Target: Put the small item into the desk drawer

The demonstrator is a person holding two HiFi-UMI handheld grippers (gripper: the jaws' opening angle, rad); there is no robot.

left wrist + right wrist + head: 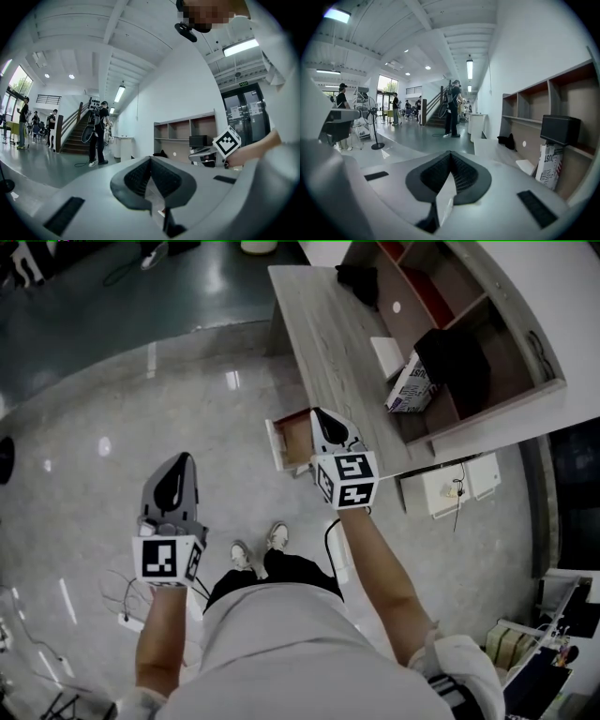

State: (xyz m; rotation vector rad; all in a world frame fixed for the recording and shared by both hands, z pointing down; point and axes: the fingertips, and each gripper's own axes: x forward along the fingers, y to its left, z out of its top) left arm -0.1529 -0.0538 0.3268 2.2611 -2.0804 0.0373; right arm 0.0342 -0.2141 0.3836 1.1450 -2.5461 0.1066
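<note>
The person stands on the glossy floor (141,390) facing the front edge of the desk (328,334), one gripper in each hand. The desk drawer (275,448) stands pulled out from that front edge, close to the desk's near corner, and a strip of its reddish inside shows.

The right gripper (321,416) hangs over the drawer and the front edge and covers part of the drawer's inside. In the right gripper view its jaws are pressed together at the tips (450,153), with nothing pinched between the dark ribbed pads. The left gripper (183,463) is held over bare floor, well apart from the desk and to the left of the person's shoes (248,554). Its own view shows the jaws pressed together too (151,159) and holding nothing.

The small item cannot be made out in any view, neither in a gripper nor in the part of the drawer that shows.

Along the desk's back edge runs an open shelf unit (525,395). A black box (453,362) sits in one of its compartments, and a printed carton (411,385) leans just beside it toward the tabletop. A flat white object (385,354) lies on the tabletop near the carton, and a dark bundle (358,279) rests at the desk's far end
</note>
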